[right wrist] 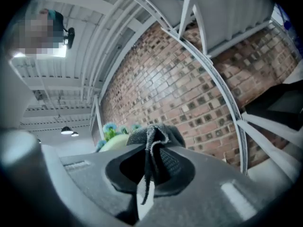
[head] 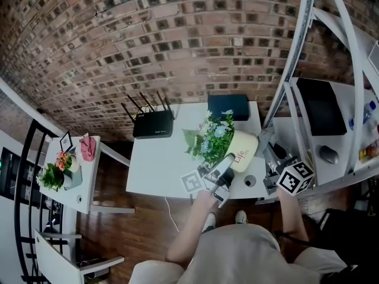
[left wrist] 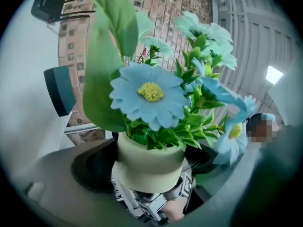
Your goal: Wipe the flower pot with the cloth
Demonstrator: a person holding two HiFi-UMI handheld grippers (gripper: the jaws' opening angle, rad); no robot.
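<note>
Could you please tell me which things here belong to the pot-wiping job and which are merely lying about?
Job: cream flower pot with blue flowers, held in the left tongs; dark grey cloth, pinched in the right tongs.
Lying about: black router with antennas; dark teal box; grey computer mouse.

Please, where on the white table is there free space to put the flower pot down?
The widest bare patch of the table is its front left, between the router and the front edge, left of the flower pot. A narrow strip lies between router and dark box. The front right corner is crowded: pot, left gripper, a small round object.
</note>
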